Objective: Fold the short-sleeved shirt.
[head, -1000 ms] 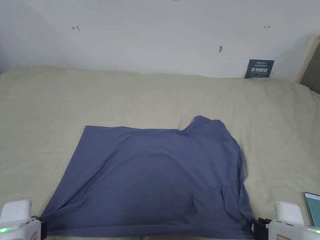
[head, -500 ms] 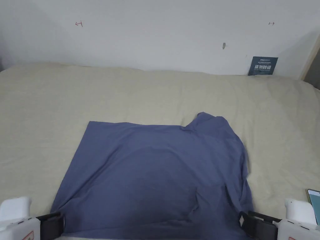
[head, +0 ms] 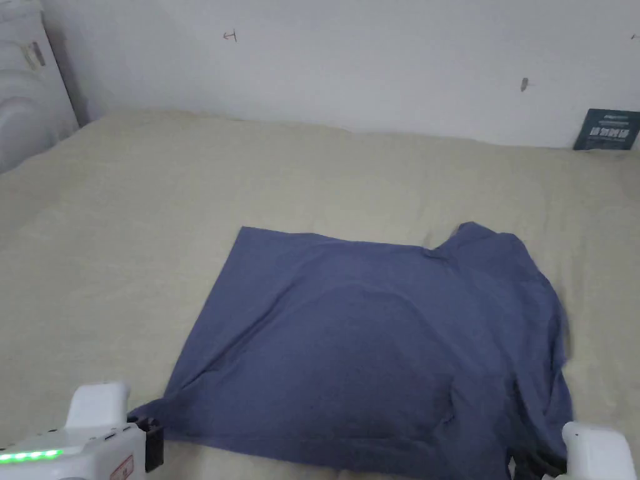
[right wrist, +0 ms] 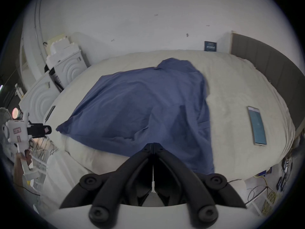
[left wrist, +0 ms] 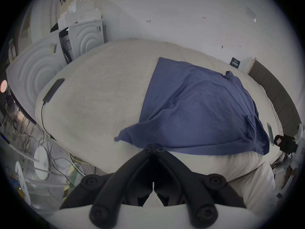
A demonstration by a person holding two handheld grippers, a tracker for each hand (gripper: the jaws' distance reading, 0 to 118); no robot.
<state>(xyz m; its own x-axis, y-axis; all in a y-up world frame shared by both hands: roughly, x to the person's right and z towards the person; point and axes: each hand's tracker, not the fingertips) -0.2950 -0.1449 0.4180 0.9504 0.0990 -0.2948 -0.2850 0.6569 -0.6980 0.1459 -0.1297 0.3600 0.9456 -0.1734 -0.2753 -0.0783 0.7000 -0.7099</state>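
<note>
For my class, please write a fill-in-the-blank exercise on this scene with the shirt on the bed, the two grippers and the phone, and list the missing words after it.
1. The blue shirt lies spread on the ____.
2. The jaws of the left gripper are ____.
3. The phone lies on the bed to the ____ of the shirt.
4. The jaws of the right gripper hold ____.

Missing words: bed; shut; right; nothing

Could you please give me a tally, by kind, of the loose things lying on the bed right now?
Blue shirt: 1
Phones: 2, a dark one with a cable and a light one with its screen lit
Total: 3
</note>
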